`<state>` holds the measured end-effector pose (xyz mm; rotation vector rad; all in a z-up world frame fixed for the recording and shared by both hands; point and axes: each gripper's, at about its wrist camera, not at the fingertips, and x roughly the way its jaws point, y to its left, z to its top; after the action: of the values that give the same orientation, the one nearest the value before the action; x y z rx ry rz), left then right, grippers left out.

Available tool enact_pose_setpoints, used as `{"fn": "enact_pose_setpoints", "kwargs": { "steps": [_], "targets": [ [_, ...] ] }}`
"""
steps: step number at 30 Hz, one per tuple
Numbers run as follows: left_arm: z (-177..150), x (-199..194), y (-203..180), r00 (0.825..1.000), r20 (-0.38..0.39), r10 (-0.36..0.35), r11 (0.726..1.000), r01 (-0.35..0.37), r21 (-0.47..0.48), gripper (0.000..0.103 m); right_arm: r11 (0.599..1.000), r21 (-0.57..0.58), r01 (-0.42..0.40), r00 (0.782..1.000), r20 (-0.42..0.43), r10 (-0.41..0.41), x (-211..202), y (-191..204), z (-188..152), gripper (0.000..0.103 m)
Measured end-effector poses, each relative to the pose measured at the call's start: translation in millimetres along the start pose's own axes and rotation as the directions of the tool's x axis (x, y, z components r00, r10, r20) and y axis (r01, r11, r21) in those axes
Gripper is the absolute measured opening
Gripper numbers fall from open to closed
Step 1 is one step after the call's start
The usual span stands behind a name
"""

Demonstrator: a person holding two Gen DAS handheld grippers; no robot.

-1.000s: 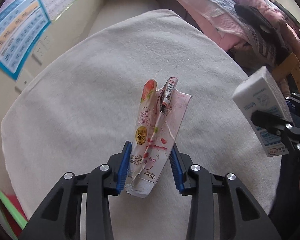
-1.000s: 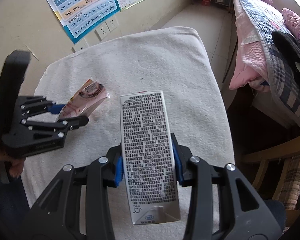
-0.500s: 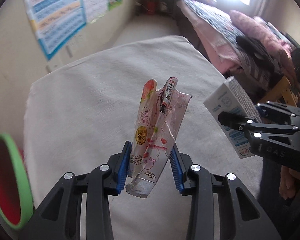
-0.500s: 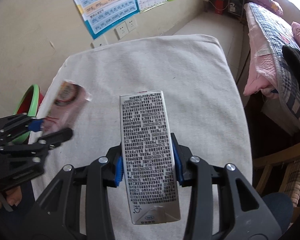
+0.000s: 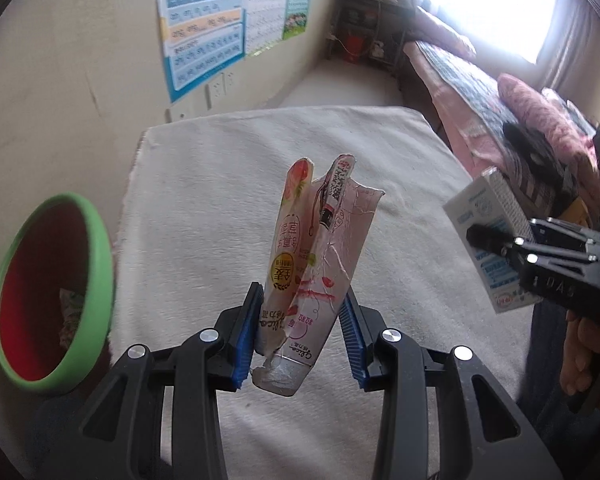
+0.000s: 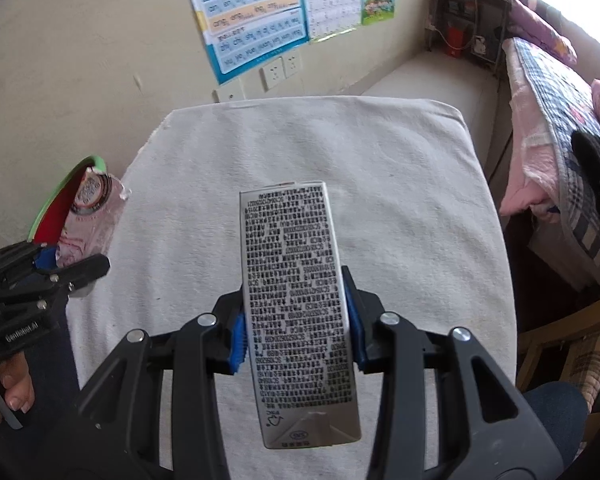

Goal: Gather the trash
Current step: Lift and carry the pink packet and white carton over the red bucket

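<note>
My left gripper (image 5: 302,340) is shut on a crumpled pink snack wrapper (image 5: 316,256), which stands up between its blue pads above the white towel-covered table (image 5: 220,208). A red bin with a green rim (image 5: 52,296) sits at the left, beside the table edge. My right gripper (image 6: 296,332) is shut on a silver drink carton (image 6: 296,300) covered in black print. The left wrist view shows that carton (image 5: 484,216) at the right, held in the right gripper (image 5: 496,240). In the right wrist view the wrapper (image 6: 92,220) and left gripper (image 6: 60,264) hang in front of the bin (image 6: 64,188).
Posters (image 6: 252,16) and wall sockets (image 6: 280,70) cover the wall behind the table. A bed with pink and plaid bedding (image 6: 560,152) runs along the right. A wooden chair (image 6: 560,344) stands at the lower right. Some litter lies inside the bin (image 5: 70,312).
Both grippers have swung left with their loads. The green-rimmed bin has come into the left wrist view and grown larger. The wrapper now hangs by the bin in the right wrist view.
</note>
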<state>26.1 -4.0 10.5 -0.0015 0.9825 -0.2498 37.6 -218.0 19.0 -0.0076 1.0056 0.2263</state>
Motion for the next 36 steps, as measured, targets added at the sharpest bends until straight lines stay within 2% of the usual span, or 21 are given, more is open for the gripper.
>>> {"fn": "enact_pose_setpoints", "kwargs": {
  "steps": [12,27,36],
  "targets": [
    [-12,-43,73,0.993,0.068,0.096,0.983,-0.084,-0.166,0.037,0.982,-0.166,-0.09,0.994,0.053,0.1,-7,86,36,0.039],
    [-31,-91,191,0.965,0.119,0.234,0.903,-0.171,-0.394,0.037,0.922,-0.317,-0.225,0.968,0.038,0.249,18,214,75,0.038],
    [-35,-104,233,0.955,0.118,0.271,0.872,-0.192,-0.451,0.037,0.886,-0.357,-0.297,0.949,-0.004,0.316,42,284,97,0.038]
  ]
}}
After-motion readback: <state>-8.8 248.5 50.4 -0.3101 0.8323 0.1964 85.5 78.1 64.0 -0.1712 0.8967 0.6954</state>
